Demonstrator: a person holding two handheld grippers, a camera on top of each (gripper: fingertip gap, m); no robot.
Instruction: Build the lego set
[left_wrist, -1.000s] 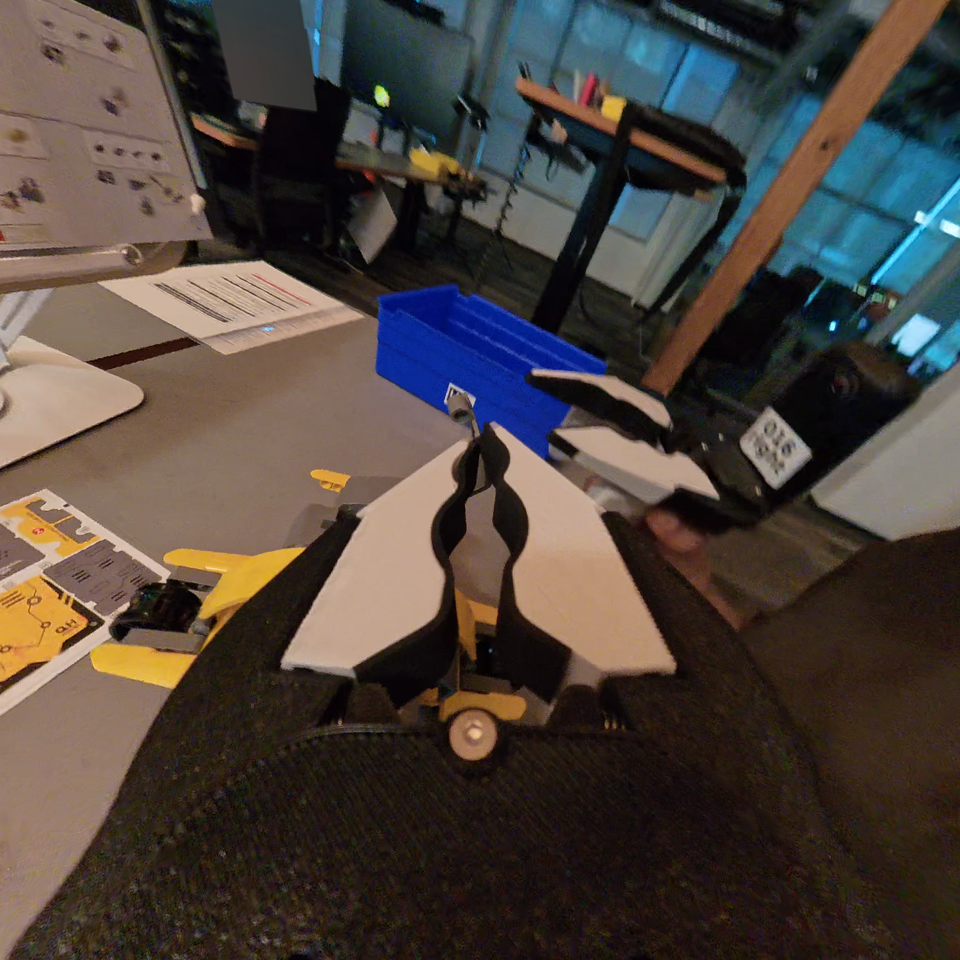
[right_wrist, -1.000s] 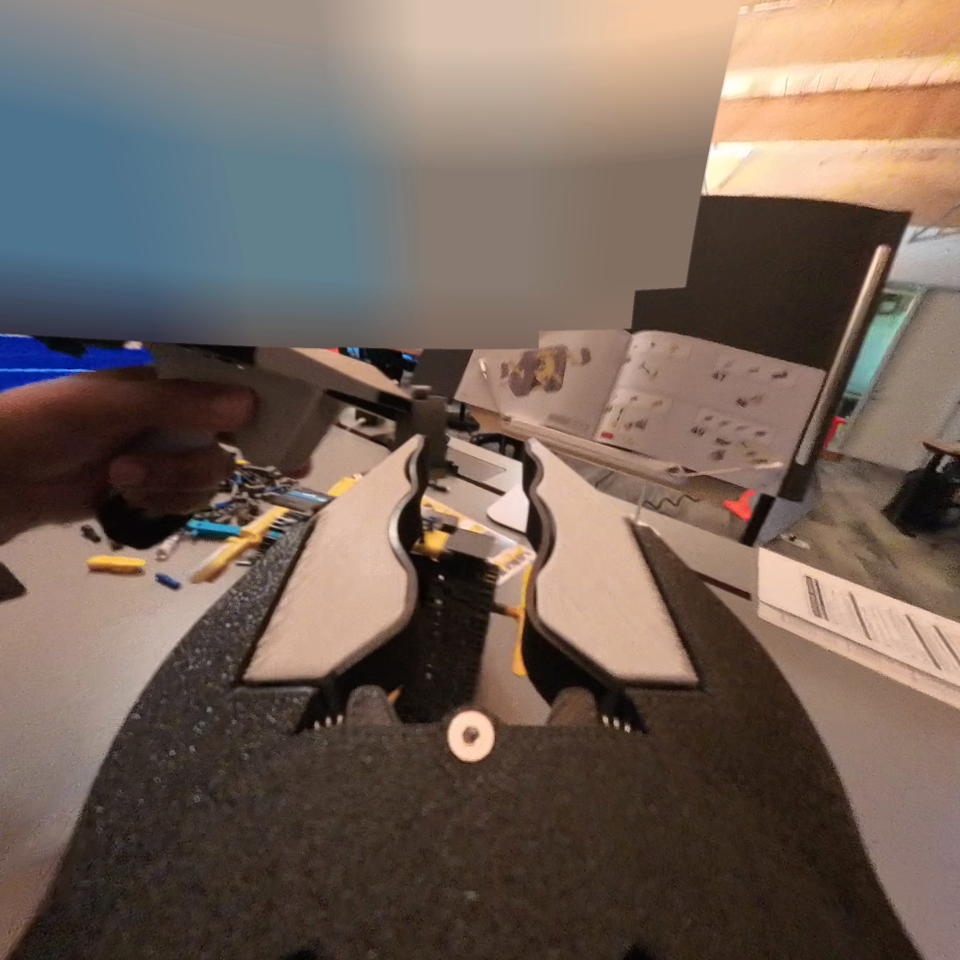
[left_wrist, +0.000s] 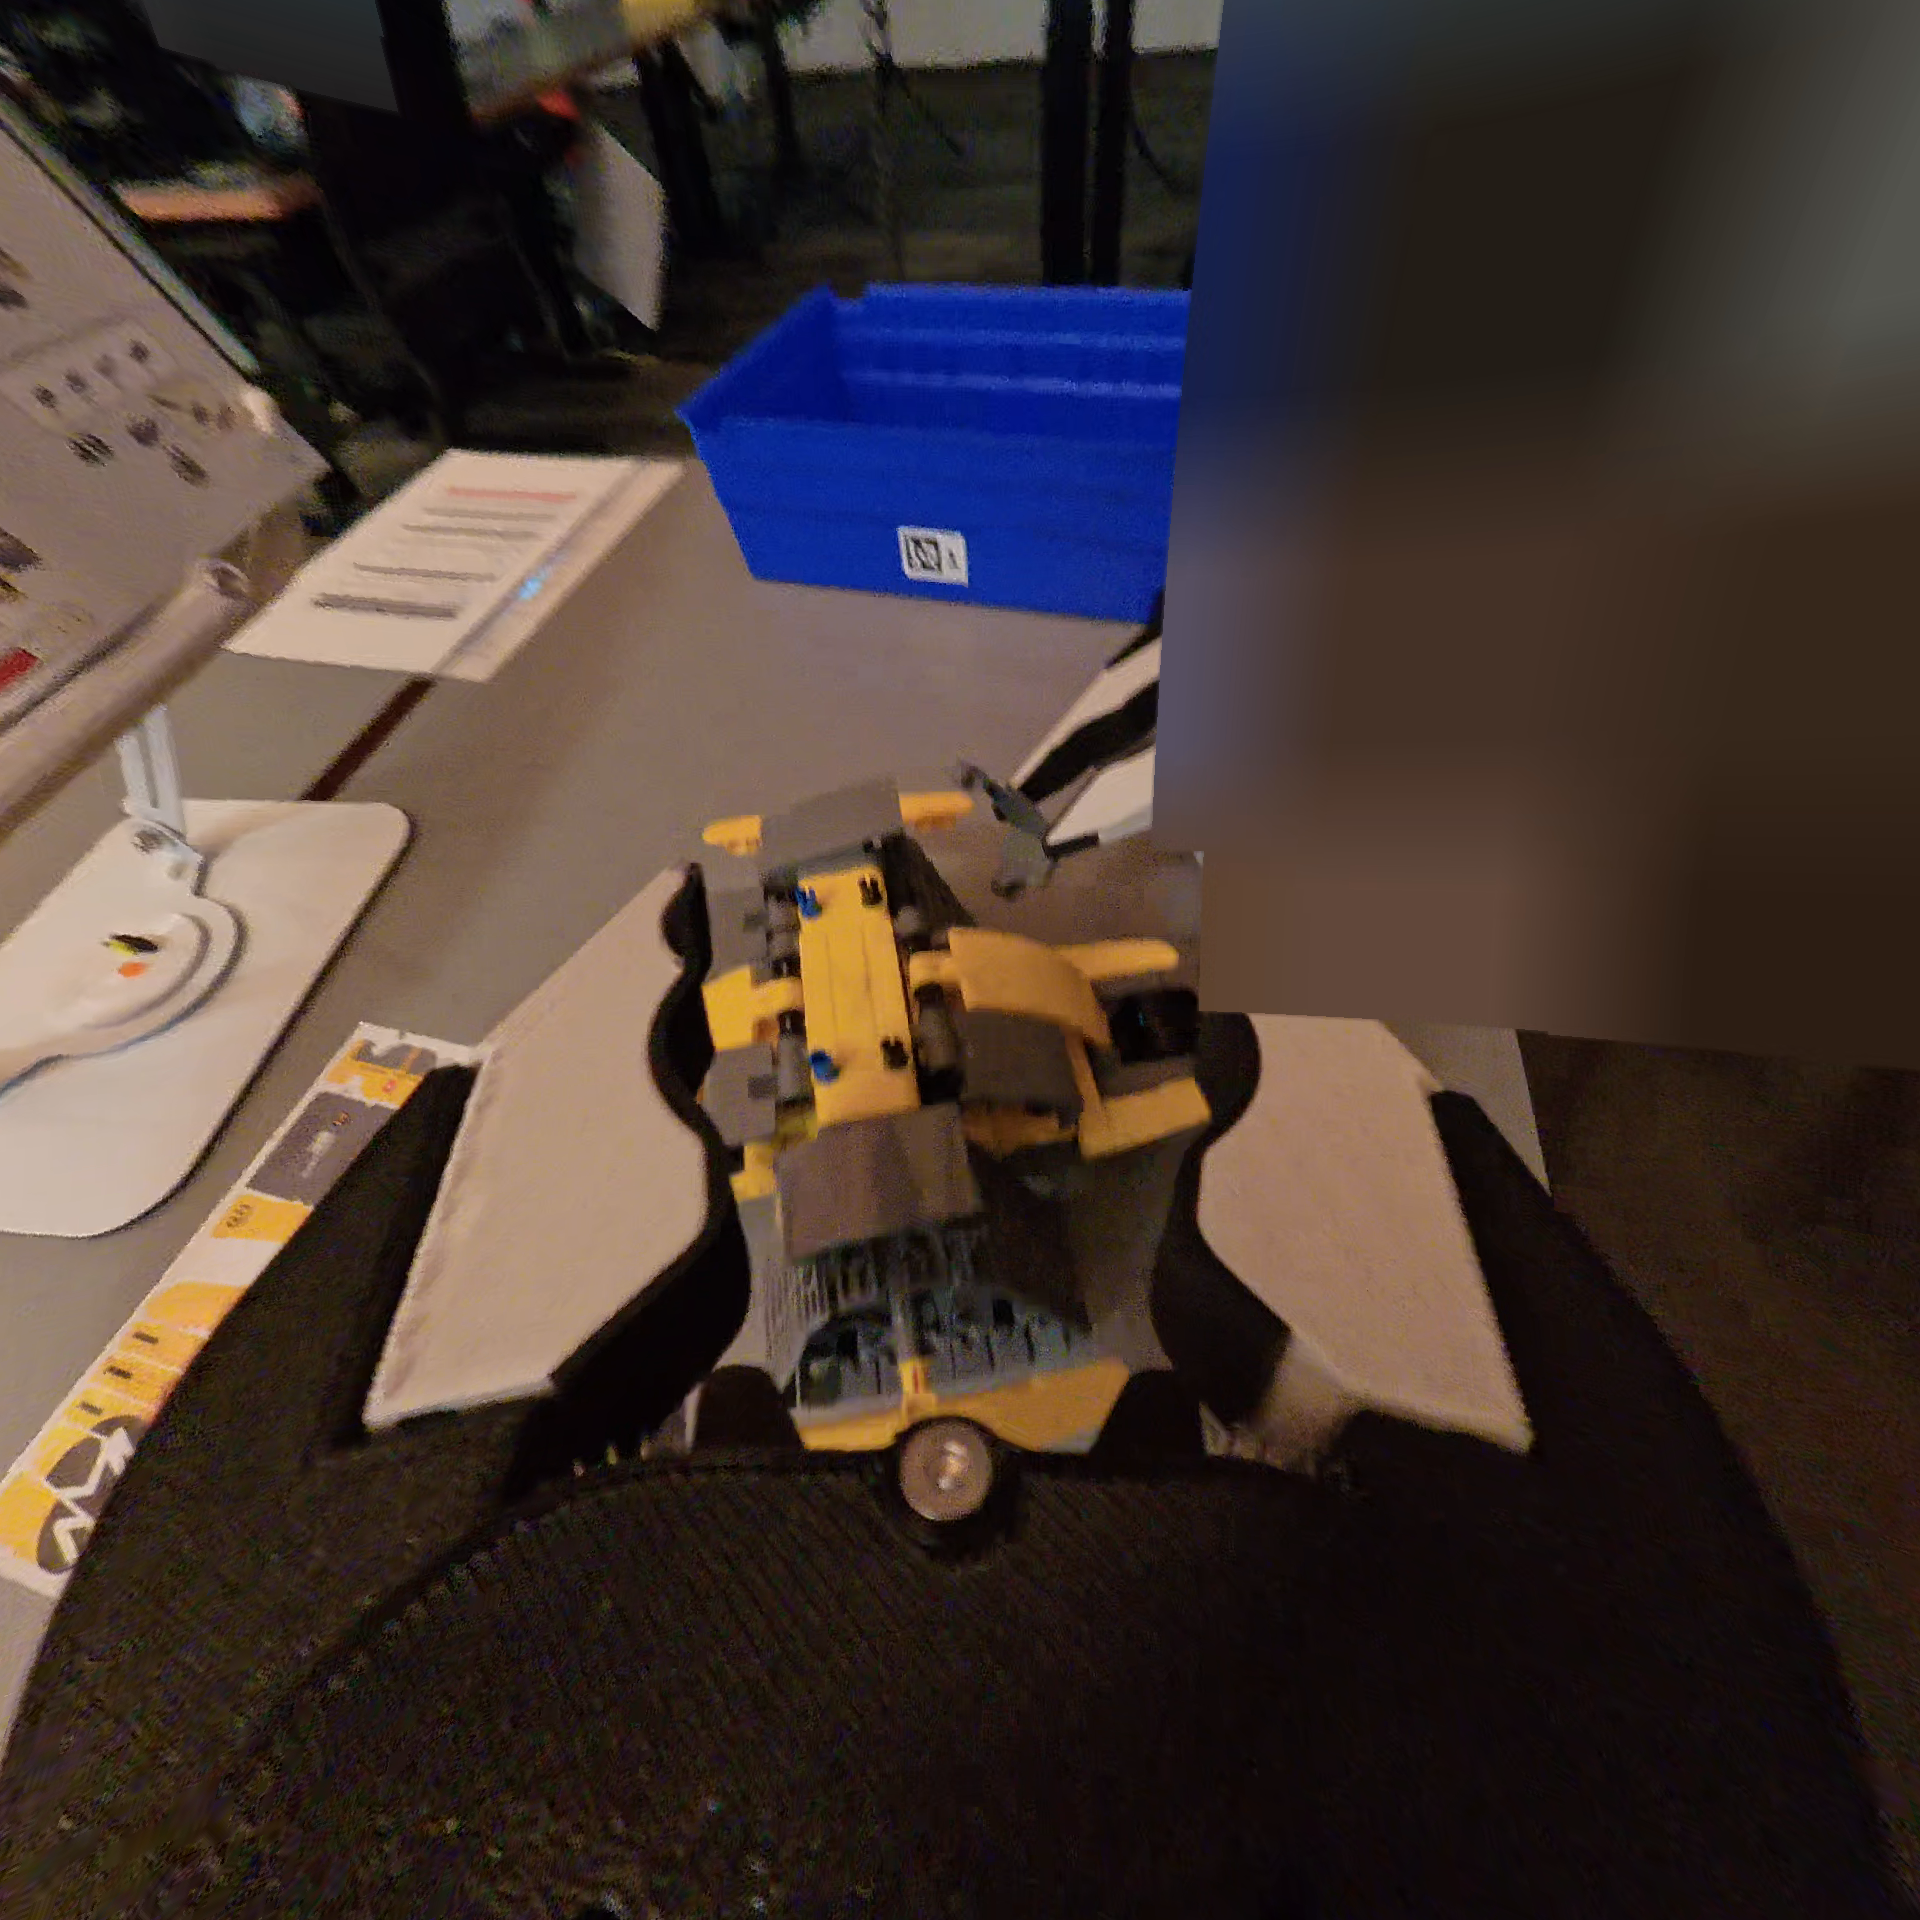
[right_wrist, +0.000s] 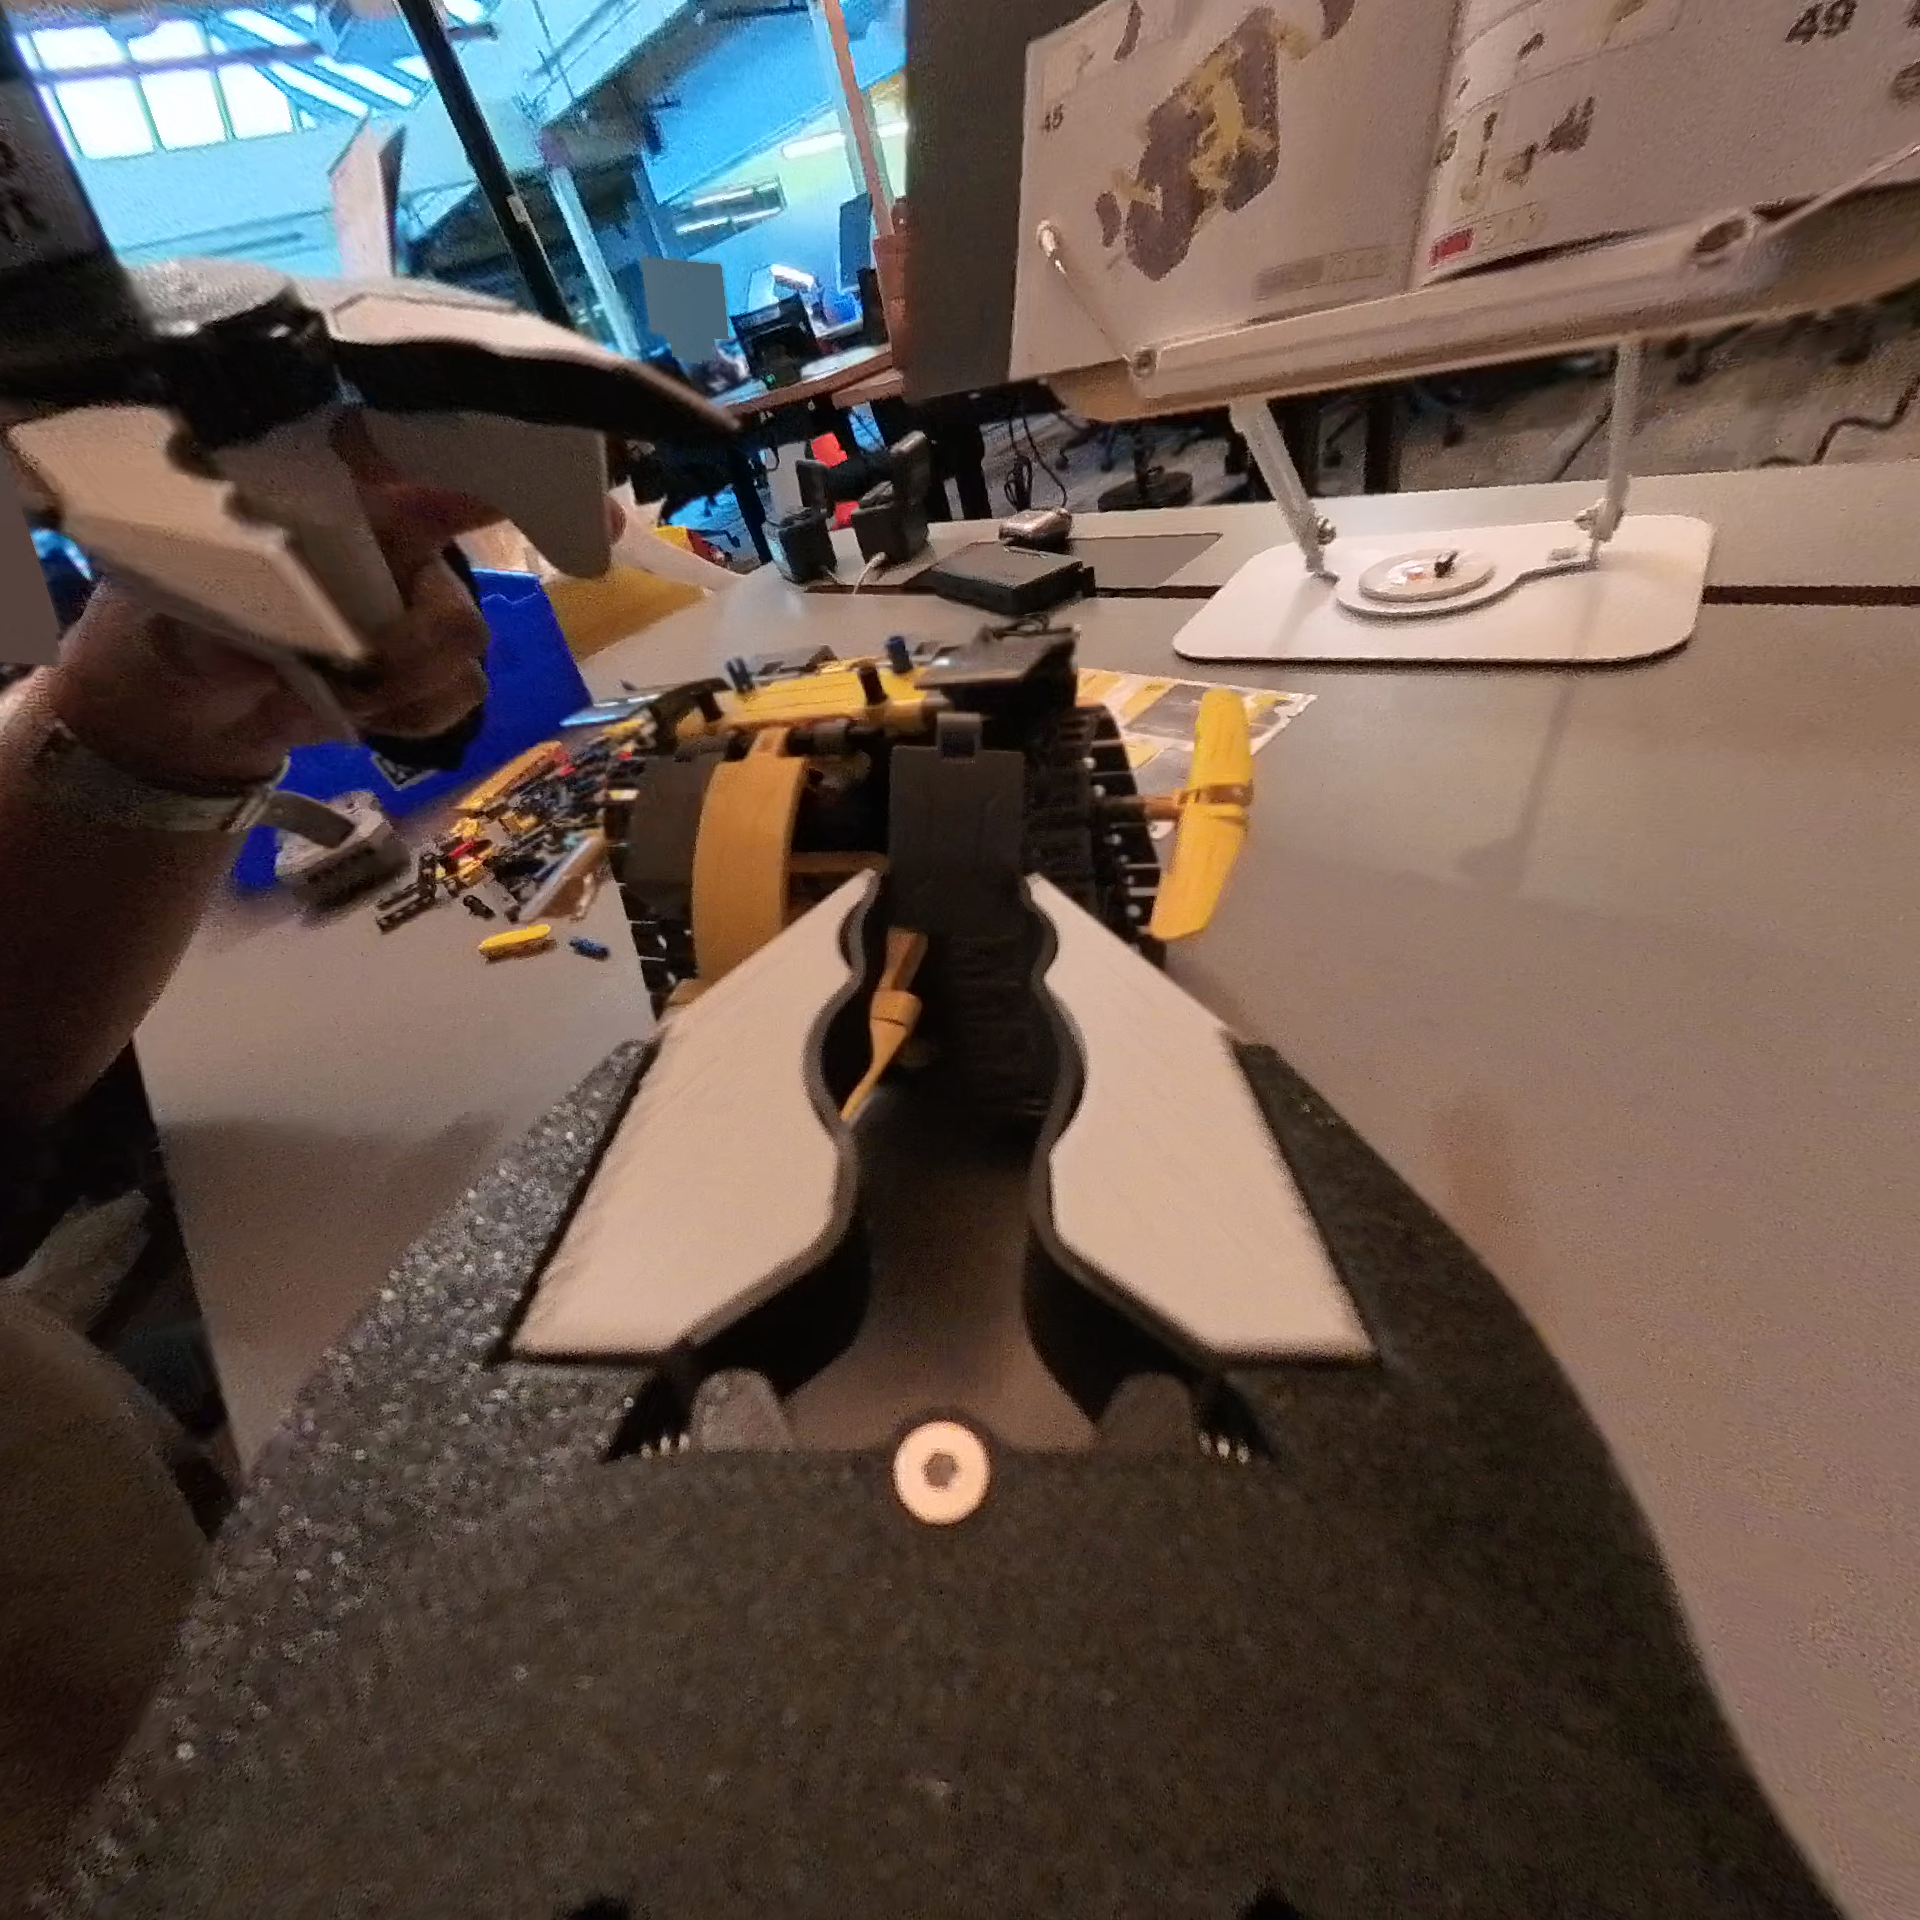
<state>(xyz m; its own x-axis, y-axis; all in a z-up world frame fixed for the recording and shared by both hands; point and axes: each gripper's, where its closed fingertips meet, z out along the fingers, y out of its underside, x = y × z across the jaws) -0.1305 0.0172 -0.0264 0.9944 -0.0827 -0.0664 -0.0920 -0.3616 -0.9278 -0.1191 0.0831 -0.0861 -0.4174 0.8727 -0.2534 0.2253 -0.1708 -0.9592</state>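
Note:
A yellow, grey and black brick model (right_wrist: 748, 821) with black tracks stands on the grey table (right_wrist: 1558, 935). My right gripper (right_wrist: 951, 894) is low at its near end, with its jaws closed on a dark panel of the model. My left gripper (right_wrist: 665, 488), held in a hand, hangs open above and to the left of the model. In the left wrist view the model (left_wrist: 852, 987) shows from above between the wide-open left gripper (left_wrist: 966, 956), which holds nothing. The right gripper's fingers (left_wrist: 1112, 686) reach the model's far end there, partly behind a blurred patch.
A blue bin (left_wrist: 935, 457) stands behind the model. Loose brick parts (right_wrist: 509, 831) lie to the left. An open instruction booklet (right_wrist: 1299, 135) rests on a white stand (right_wrist: 1455, 592). A printed sheet (left_wrist: 457, 561) and a sticker sheet (left_wrist: 156, 1351) lie on the table. The tips of one gripper are about 10 cm away from the tips of the other.
My left gripper was shut on a small grey pin; it is now open and looks down on the model. My right gripper has come down to the model and narrowed onto its dark panel.

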